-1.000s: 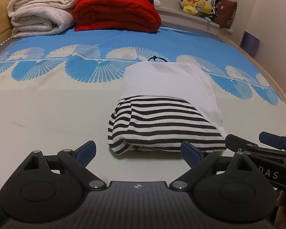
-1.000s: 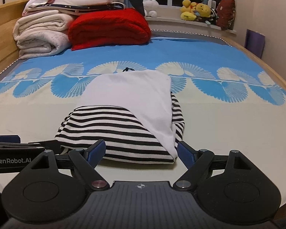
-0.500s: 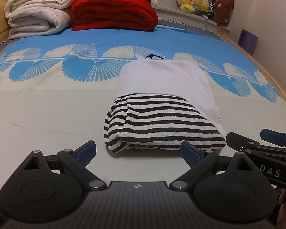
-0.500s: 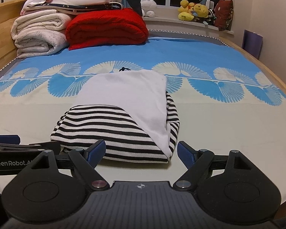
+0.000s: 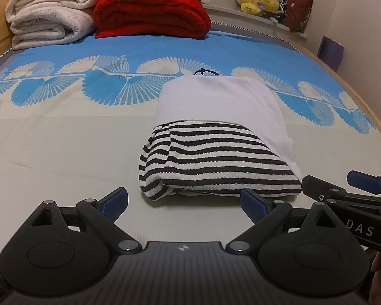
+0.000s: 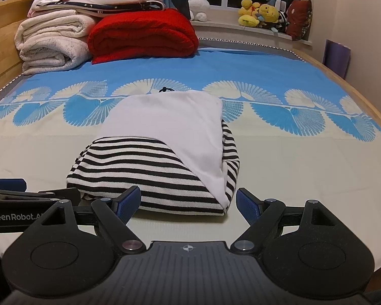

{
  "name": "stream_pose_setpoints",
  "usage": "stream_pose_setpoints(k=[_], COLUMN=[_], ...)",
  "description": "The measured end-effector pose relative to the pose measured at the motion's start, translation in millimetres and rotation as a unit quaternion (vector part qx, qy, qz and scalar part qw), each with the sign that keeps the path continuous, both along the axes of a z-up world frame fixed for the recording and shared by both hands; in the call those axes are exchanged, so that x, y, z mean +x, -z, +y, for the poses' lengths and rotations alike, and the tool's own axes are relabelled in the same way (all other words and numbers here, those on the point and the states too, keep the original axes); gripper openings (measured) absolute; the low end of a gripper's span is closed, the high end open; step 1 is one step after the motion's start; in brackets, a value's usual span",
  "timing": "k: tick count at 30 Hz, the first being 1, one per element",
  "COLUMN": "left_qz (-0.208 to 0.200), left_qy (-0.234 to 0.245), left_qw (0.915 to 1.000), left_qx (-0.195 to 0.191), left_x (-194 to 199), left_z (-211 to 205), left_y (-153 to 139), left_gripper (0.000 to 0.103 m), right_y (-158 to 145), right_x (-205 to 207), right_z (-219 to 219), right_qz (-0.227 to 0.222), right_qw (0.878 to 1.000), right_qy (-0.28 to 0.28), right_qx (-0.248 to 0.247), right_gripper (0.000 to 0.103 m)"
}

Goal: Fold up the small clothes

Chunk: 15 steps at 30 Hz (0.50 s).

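Two grippers are in my hands, both held low over the near edge of the bed. My left gripper has its blue-padded fingers spread wide with nothing between them but bare sheet. My right gripper is spread just as wide; in its own view the near edge of the folded garment shows between its fingers, but the pads do not press on it. In the left wrist view the right gripper also pokes in from the right edge, and in the right wrist view the left one comes in from the left edge.

Just beyond the fingertips lies the folded garment, a compact bundle resting flat on the pale part of the bed. Its near half shows black and white stripes, and a plain white panel covers the far half and runs down the right side. A small dark cord loop peeks out behind its far edge, where the sheet's blue fan pattern begins.

Further back, well apart from the bundle, a folded red blanket sits beside a stack of rolled cream blankets. On the window ledge behind the bed are yellow plush toys.
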State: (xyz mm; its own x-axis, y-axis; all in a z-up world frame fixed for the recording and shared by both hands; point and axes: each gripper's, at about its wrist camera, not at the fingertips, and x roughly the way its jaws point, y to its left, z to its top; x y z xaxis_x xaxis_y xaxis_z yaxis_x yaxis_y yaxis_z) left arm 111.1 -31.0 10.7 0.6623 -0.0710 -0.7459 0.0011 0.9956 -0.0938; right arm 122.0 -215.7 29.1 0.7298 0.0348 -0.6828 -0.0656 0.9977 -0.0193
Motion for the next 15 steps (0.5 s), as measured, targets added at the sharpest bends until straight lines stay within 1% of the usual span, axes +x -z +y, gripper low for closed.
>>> stream_pose_setpoints(k=[15], left_qz=[0.003], left_qy=[0.001], left_qw=[1.0], left_qx=[-0.001], left_x=[0.6], left_z=[0.2], left_y=[2.1], left_gripper=[0.097], right_y=[0.5], right_x=[0.4], right_z=[-0.9], right_qz=[0.002], right_qw=[1.0], right_qy=[0.0], right_qx=[0.0], right_gripper=[0.083])
